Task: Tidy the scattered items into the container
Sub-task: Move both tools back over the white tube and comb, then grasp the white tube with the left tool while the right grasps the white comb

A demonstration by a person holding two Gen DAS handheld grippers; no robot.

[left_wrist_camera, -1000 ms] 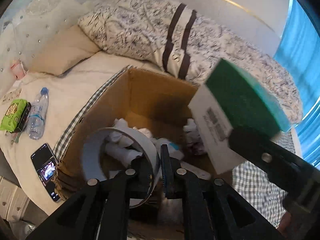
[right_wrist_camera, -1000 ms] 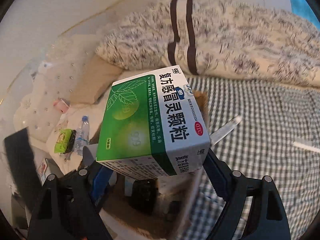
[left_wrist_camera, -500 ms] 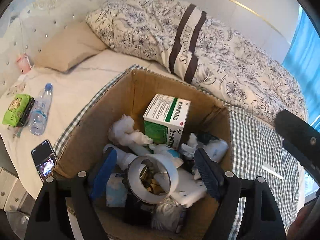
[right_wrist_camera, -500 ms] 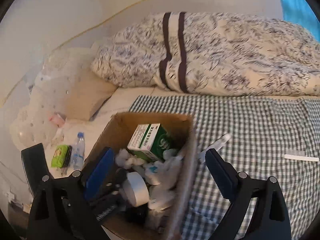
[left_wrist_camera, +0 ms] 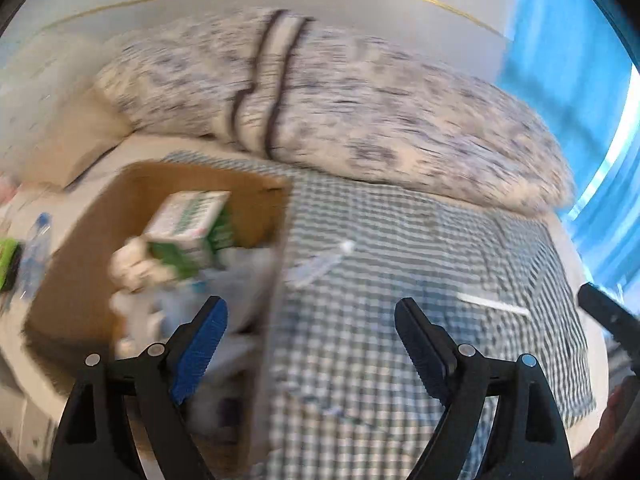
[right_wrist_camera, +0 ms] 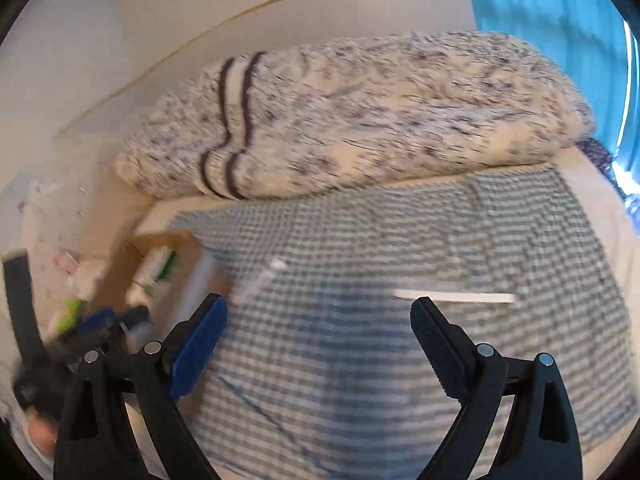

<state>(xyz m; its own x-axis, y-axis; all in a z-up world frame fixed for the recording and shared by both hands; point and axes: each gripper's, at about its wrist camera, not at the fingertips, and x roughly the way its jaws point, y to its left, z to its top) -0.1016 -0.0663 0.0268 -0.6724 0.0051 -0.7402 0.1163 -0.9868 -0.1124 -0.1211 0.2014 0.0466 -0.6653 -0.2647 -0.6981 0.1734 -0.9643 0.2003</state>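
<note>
Both views are blurred by motion. The cardboard box (left_wrist_camera: 256, 208) sits on the bed at the left, holding a green and white medicine box (left_wrist_camera: 188, 228), white crumpled items and more. My left gripper (left_wrist_camera: 310, 340) hangs open and empty over the box's right wall and the checked cloth. Two items lie on the cloth: a clear syringe-like tube (left_wrist_camera: 320, 266) beside the box and a flat white strip (left_wrist_camera: 494, 304) farther right. My right gripper (right_wrist_camera: 318, 340) is open and empty above the cloth, the white strip (right_wrist_camera: 454, 297) just beyond its right finger. The box (right_wrist_camera: 160, 264) lies at its left.
A rolled floral duvet (left_wrist_camera: 340, 108) lies across the back of the bed, with a beige pillow (left_wrist_camera: 68, 148) at the left. A water bottle (left_wrist_camera: 34, 256) and a green packet (left_wrist_camera: 6, 264) rest left of the box. Blue curtains (right_wrist_camera: 560, 32) hang at the right.
The left gripper let go of the tape roll and the right let go of the medicine box, both into the cardboard box. Both grippers opened and swung right over the checked cloth.
</note>
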